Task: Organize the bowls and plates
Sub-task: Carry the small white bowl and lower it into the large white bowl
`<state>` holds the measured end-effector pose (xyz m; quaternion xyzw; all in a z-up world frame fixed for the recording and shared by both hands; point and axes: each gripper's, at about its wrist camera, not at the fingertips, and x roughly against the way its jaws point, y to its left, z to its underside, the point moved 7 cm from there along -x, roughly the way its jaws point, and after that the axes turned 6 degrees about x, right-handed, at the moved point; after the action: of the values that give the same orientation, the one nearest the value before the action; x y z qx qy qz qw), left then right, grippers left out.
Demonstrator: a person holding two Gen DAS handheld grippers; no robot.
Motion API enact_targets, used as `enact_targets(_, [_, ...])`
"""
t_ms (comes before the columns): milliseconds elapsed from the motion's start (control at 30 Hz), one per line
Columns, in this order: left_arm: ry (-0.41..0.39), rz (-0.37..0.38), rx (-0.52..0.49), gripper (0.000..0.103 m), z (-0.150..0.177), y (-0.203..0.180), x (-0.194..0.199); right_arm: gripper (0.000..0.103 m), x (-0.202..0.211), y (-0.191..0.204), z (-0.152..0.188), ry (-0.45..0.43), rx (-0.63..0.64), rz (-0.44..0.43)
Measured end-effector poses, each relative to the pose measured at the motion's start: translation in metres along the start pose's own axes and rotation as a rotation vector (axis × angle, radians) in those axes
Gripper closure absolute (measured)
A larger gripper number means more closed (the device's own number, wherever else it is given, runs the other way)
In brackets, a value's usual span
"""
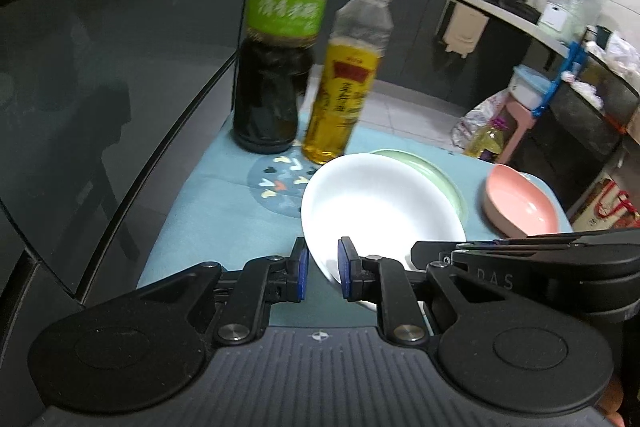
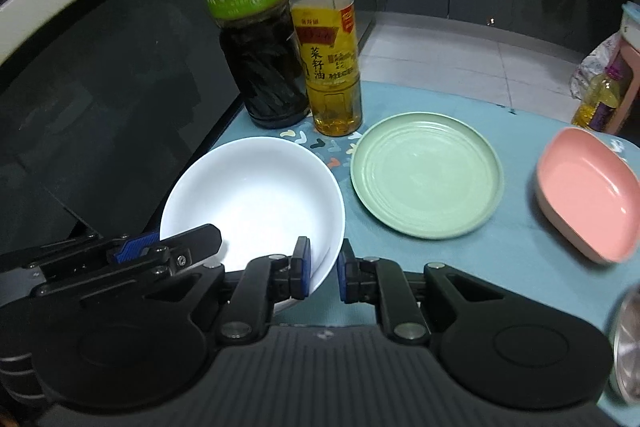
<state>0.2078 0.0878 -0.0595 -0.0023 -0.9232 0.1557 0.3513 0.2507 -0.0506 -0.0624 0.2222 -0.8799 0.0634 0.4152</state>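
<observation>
A white bowl [image 1: 380,211] [image 2: 252,207] is held between both grippers over the blue mat [image 2: 500,259]. My left gripper [image 1: 323,269] has its jaws around the bowl's left rim and is shut on it. My right gripper [image 2: 323,269] is shut on the bowl's right rim. The left gripper also shows in the right wrist view [image 2: 136,251], and the right gripper in the left wrist view [image 1: 520,243]. A green plate [image 2: 426,173] [image 1: 436,175] lies flat to the bowl's right. A pink square bowl [image 2: 588,193] [image 1: 520,203] sits further right.
A dark vinegar bottle [image 2: 256,23] [image 1: 276,39] and a yellow oil bottle [image 2: 326,35] [image 1: 344,75] stand at the back of the mat. A black glass surface [image 1: 100,87] lies to the left. A steel rim [image 2: 626,339] shows at the right edge.
</observation>
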Motion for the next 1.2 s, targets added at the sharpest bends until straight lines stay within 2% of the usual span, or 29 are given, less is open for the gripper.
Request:
enact_targets(567, [-0.026,0.075,-0.077,0.088,0.061,-0.045,0.093,0.103,0.096,0.003,0.076,-0.09,-0.048,0.013])
enact_targets(1000, [0.05,0.093,-0.108,0.088,0.115,-0.054,0.111,0.103,0.115,-0.001,0.135,-0.062,-0.093,-0.003])
enact_targets(1200, [0.09,0.093,-0.116,0.088,0.133,-0.057,0.112,0.103,0.117,-0.001,0.152,-0.029,-0.121,-0.011])
